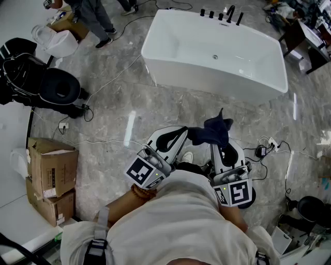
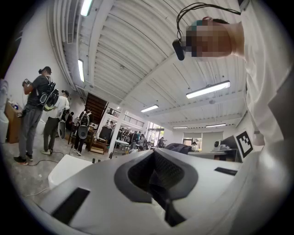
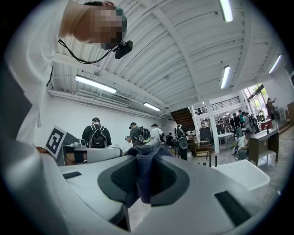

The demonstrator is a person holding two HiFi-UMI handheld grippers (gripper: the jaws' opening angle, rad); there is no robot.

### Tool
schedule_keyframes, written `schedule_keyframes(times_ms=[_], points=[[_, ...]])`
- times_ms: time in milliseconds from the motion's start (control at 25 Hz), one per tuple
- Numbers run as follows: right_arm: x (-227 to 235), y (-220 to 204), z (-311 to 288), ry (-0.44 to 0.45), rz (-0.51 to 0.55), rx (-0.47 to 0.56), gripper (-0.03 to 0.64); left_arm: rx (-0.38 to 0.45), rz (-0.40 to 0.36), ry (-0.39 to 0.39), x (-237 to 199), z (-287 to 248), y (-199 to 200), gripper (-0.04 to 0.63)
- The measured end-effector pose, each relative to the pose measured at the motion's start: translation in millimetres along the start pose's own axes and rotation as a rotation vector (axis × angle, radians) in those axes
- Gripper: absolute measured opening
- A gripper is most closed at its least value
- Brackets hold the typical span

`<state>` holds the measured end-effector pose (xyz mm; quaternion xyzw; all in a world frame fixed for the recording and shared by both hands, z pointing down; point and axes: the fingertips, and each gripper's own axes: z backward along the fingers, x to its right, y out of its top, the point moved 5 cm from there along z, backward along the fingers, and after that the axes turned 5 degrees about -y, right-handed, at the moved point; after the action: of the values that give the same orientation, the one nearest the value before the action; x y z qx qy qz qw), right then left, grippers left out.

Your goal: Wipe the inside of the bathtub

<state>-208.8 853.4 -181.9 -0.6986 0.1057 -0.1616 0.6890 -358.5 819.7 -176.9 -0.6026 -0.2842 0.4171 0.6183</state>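
Nearest the head camera is your white shirt (image 1: 181, 222), filling the lower edge, with both forearms reaching forward from it.

Left gripper (image 1: 182, 130): you hold it over the grey marble floor (image 1: 119, 108), marker cube (image 1: 140, 172) toward you. In the left gripper view (image 2: 158, 172) its two dark pads are pressed together with nothing between them.

Right gripper (image 1: 217, 145): you hold it just beside the left one, with its own marker cube (image 1: 237, 192) close to your body. Its jaws pinch a dark blue cloth (image 1: 213, 129), which bunches above the tips and droops toward the left gripper. The right gripper view (image 3: 142, 176) shows the cloth (image 3: 144, 165) as a folded ridge clamped between the pads.

Bathtub (image 1: 207, 76): white and freestanding, it stands ahead of you, well apart from both grippers, with a row of black taps (image 1: 220, 15) on its far rim. It also appears low at the right of the right gripper view (image 3: 243, 176).

Cardboard boxes (image 1: 49, 176) are stacked to your left.
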Motion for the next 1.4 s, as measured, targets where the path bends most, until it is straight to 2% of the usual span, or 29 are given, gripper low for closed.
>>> schedule_keyframes(times_ms=[240,720,880,1120,1400], points=[[8,-1,0,0.003,-0.011,0.012,0.077,-0.006,0.009,-0.003,1,-9,-4,-0.001],[53,-2,-12,0.038,-0.014,0.011,0.08,-0.012,0.034,0.011,-1,-58,-18,-0.002],[64,-1,-21,0.052,-0.021,0.013,0.08,-0.008,0.02,0.02,-4,-70,-17,-0.001],[66,-3,-59,0.074,-0.018,-0.003,0.08,0.004,0.011,0.039,-43,-77,-10,0.0],[70,-8,-135,0.062,0.004,-0.017,0.08,0.01,0.013,0.028,-119,-92,-8,-0.002]])
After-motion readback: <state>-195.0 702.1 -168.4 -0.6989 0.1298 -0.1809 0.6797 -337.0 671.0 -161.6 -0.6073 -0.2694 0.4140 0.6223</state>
